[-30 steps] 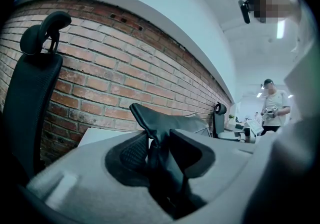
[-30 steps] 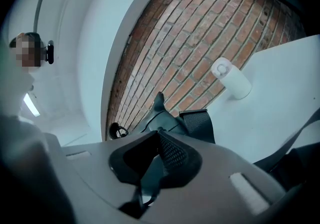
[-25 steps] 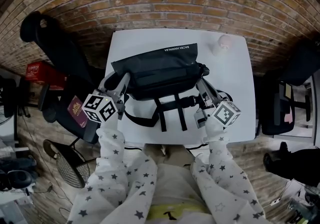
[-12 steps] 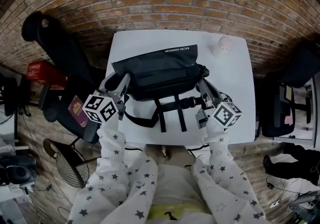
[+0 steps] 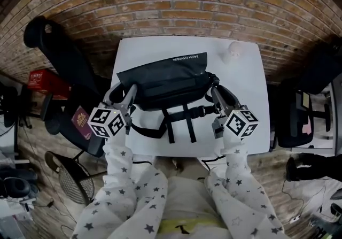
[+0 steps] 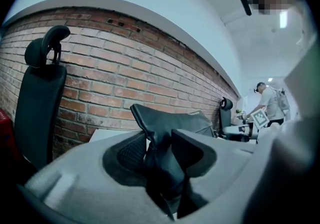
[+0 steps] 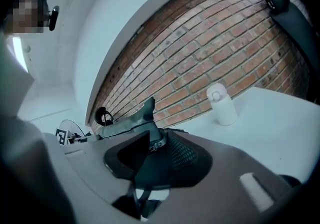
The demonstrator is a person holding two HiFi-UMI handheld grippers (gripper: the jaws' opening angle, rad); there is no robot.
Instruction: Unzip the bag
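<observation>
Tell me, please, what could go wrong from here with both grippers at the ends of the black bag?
1. The left gripper pinches the black bag by its end fabric, while the right gripper looks loose around the other end. Both have just been opening their jaws, so an end may slip out.
2. If the bag swings, it could tip the white bottle standing beyond it.

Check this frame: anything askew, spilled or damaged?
Nothing spilled or damaged. The black bag lies slightly askew on the white table, its straps trailing toward the near edge; the white bottle stands upright.
</observation>
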